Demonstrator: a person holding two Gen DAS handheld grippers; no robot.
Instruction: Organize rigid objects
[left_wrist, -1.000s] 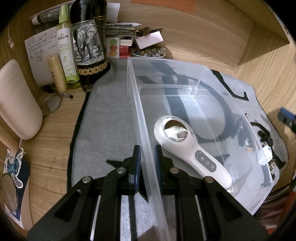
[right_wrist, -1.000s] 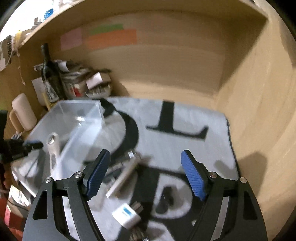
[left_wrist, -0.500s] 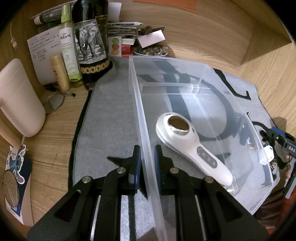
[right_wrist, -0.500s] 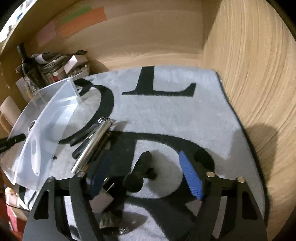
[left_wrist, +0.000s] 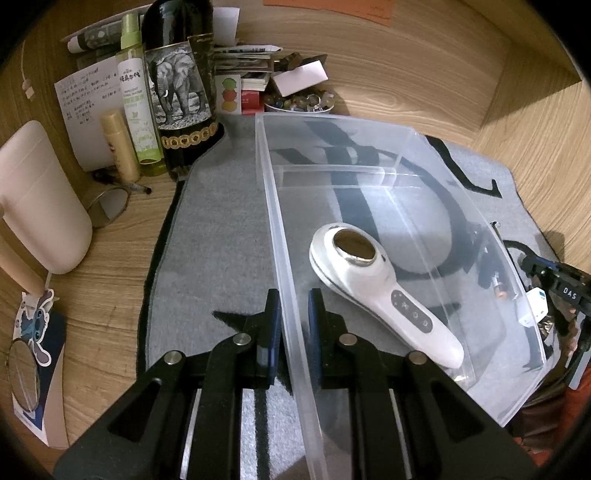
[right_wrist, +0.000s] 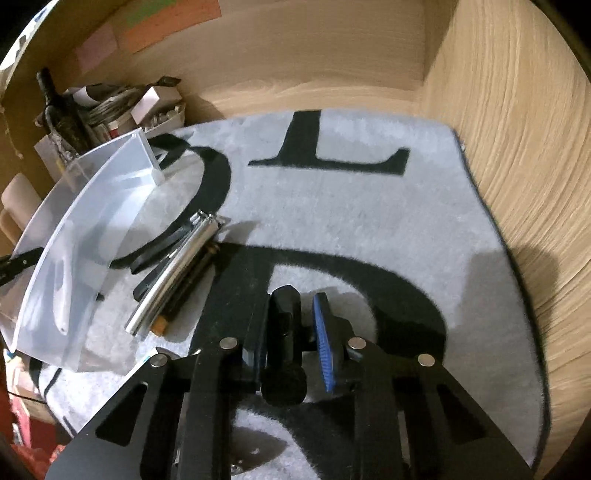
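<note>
My right gripper has come down and is now closing around the black cylinder on the grey mat; my left gripper is clamping the clear bin wall, white handheld device lying inside.

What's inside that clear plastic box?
Inside the clear plastic box lies one white handheld device with a round metal head and buttons on its handle. The far section behind the divider looks empty. The near end is hidden below the left gripper.
</note>
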